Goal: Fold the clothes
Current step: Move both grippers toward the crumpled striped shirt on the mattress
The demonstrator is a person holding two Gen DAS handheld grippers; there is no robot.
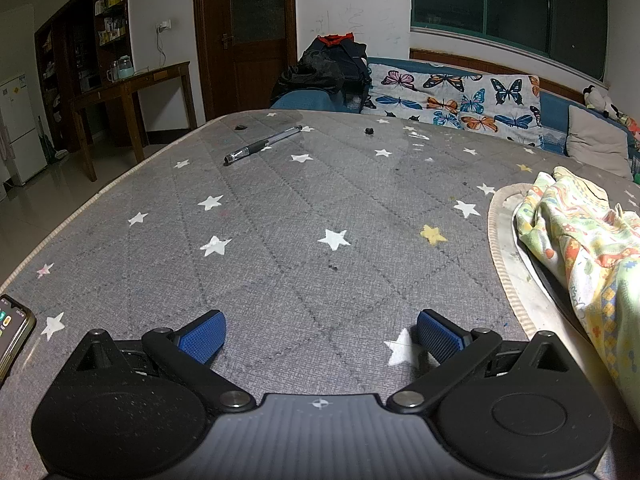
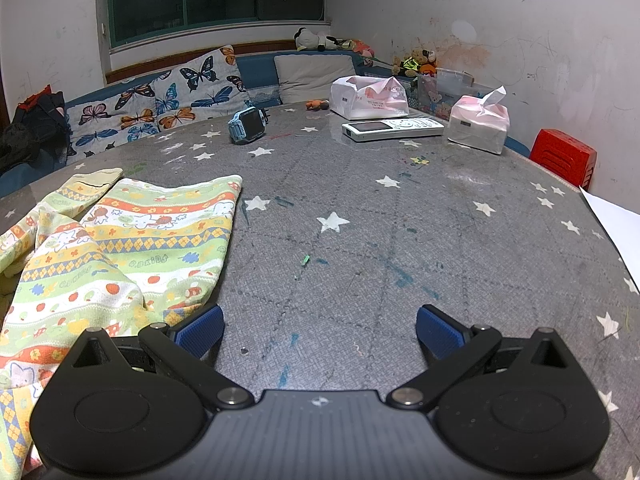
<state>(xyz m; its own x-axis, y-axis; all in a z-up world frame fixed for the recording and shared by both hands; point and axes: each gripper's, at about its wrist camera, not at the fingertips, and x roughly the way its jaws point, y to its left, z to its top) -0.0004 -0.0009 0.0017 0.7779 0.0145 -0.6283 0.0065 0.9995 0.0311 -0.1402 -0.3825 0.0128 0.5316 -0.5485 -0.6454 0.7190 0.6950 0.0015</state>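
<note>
A crumpled child's garment (image 2: 120, 248) with green, yellow and orange cartoon stripes lies on the grey star-print table cover (image 2: 360, 240). In the left wrist view the garment (image 1: 584, 248) is bunched at the right edge. My left gripper (image 1: 320, 338) stands open over bare cover, well left of the cloth, with nothing between its blue pads. My right gripper (image 2: 320, 334) is open too; its left fingertip (image 2: 200, 334) sits right at the garment's near hem, and I cannot tell if it touches.
A pen (image 1: 262, 145) and a phone (image 1: 14, 330) lie on the left side. A blue toy watch (image 2: 248, 124), a white handset (image 2: 394, 128), two tissue packs (image 2: 478, 122) and a white paper sheet (image 2: 616, 224) lie to the right. A sofa with butterfly cushions (image 1: 456, 102) runs behind.
</note>
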